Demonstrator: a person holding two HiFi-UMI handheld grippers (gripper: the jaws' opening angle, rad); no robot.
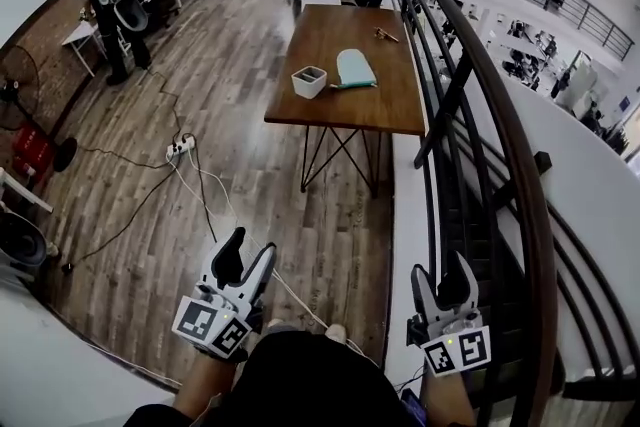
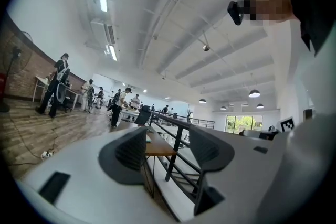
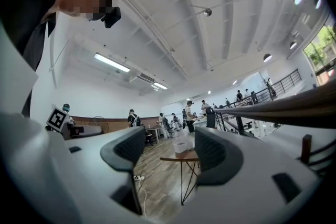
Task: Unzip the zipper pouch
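A pale teal zipper pouch [image 1: 356, 68] lies on a wooden table [image 1: 345, 105] well ahead of me, next to a small white box [image 1: 309, 81]. Both grippers are held low and close to my body, far short of the table. My left gripper [image 1: 248, 253] is open with nothing between its fingers, and the left gripper view shows its jaws [image 2: 168, 149] apart around the distant table [image 2: 159, 148]. The right gripper [image 1: 445, 275] is open and empty too. In the right gripper view [image 3: 170, 152] the table [image 3: 184, 157] and white box [image 3: 180, 147] show between its jaws.
A dark metal railing [image 1: 480, 115] with a stairwell behind it runs along the table's right side. On the wooden floor to the left lie a power strip [image 1: 180, 150] and trailing cables. A fan [image 1: 20, 105] stands far left. People and desks fill the back.
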